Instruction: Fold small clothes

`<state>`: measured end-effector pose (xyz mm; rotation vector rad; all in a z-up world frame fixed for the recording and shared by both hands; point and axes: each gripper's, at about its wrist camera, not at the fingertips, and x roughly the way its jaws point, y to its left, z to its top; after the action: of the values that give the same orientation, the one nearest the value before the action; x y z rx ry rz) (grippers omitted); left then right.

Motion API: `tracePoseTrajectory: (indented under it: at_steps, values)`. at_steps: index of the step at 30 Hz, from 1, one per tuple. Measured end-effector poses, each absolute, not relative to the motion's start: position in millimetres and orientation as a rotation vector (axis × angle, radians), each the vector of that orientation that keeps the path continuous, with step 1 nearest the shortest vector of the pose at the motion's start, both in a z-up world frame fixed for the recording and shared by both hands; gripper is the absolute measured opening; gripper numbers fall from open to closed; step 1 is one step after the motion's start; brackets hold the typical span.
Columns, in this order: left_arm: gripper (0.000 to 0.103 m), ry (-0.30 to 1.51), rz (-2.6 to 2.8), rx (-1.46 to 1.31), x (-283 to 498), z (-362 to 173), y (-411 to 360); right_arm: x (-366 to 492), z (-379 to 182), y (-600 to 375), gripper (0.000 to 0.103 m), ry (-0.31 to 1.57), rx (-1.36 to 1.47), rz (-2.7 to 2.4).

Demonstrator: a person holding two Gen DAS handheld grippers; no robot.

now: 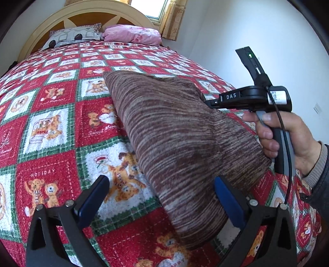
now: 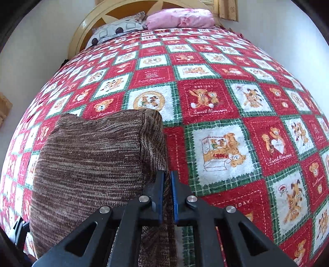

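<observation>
A brown striped knit garment (image 1: 174,133) lies folded on the red, green and white teddy-bear quilt (image 1: 51,127). My left gripper (image 1: 163,193) stands open low over the quilt. The garment's near end lies between its blue pads, close against the right one, and neither pad presses on it. In the right wrist view my right gripper (image 2: 167,184) is shut on the right edge of the garment (image 2: 92,160), with a strip of knit pinched between the pads. A hand (image 1: 287,139) holds that gripper's handle at the garment's far right edge, where its fingertips are hidden by fabric.
The quilt (image 2: 226,102) covers the whole bed. At the head lie a grey patterned pillow (image 1: 72,37) and a pink pillow (image 1: 131,35) against a round wooden headboard (image 1: 86,18). A window with a yellow curtain (image 1: 172,18) is behind, and white walls stand on both sides.
</observation>
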<state>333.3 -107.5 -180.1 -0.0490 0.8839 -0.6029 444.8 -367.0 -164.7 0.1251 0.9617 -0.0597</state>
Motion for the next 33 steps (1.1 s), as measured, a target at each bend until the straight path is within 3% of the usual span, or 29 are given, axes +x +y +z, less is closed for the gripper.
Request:
tracePoseTrajectory:
  at_steps: [3, 7, 15, 20, 21, 23, 33]
  values:
    - [0.103, 0.887, -0.603, -0.053, 334, -180, -107, 431, -153, -356, 0.007, 0.94, 0.07, -0.036]
    - [0.103, 0.889, -0.598, -0.051, 334, -180, -107, 386, -128, -342, 0.024, 0.848, 0.072, 0.09]
    - [0.103, 0.896, -0.577, -0.015, 335, -182, -114, 331, -164, -338, 0.024, 0.918, 0.034, 0.175]
    - [0.103, 0.902, -0.574, -0.008, 337, -184, -114, 326, -151, -335, 0.026, 0.917, -0.036, 0.205]
    - [0.103, 0.902, -0.574, -0.007, 337, -184, -114, 326, -145, -336, 0.031, 0.909, -0.052, 0.203]
    - [0.103, 0.902, -0.573, -0.003, 336, -184, -114, 328, -136, -343, 0.078, 0.879, -0.057, 0.186]
    - [0.103, 0.903, -0.602, -0.011, 336, -183, -116, 389, -138, -399, 0.079, 0.846, 0.193, 0.157]
